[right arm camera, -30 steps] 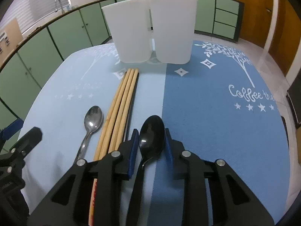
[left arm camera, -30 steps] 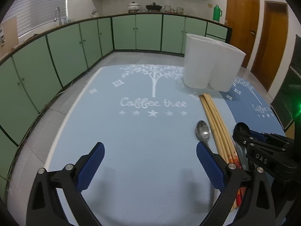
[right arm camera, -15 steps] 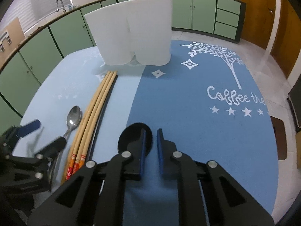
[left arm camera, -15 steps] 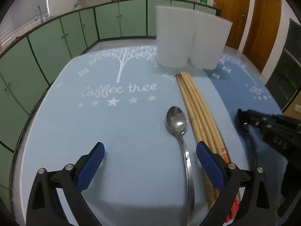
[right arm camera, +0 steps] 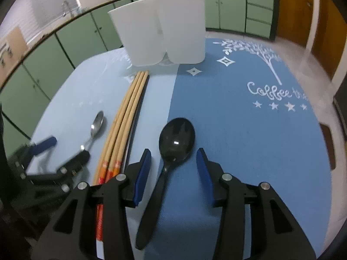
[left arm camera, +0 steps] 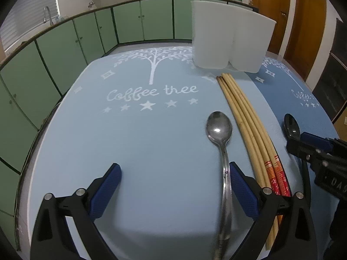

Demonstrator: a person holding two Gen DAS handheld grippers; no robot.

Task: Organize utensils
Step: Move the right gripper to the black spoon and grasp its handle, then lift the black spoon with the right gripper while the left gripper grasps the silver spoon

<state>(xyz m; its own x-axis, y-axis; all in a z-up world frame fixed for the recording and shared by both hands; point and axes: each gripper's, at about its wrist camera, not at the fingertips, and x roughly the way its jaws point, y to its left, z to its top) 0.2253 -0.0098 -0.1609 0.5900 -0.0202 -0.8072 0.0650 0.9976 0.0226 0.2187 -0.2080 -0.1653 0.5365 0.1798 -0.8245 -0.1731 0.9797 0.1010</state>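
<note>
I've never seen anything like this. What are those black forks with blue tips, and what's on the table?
Each is a hand-held grasping tool with a camera looking along its two fingers; a person carries one in each hand. One picture comes from the left tool, which is open around the handle of a silver spoon. The other comes from the right tool, whose jaws are opening around a black spoon, not pressing on it. Between the spoons lie chopsticks. Behind stands a white holder on blue mats.
</note>
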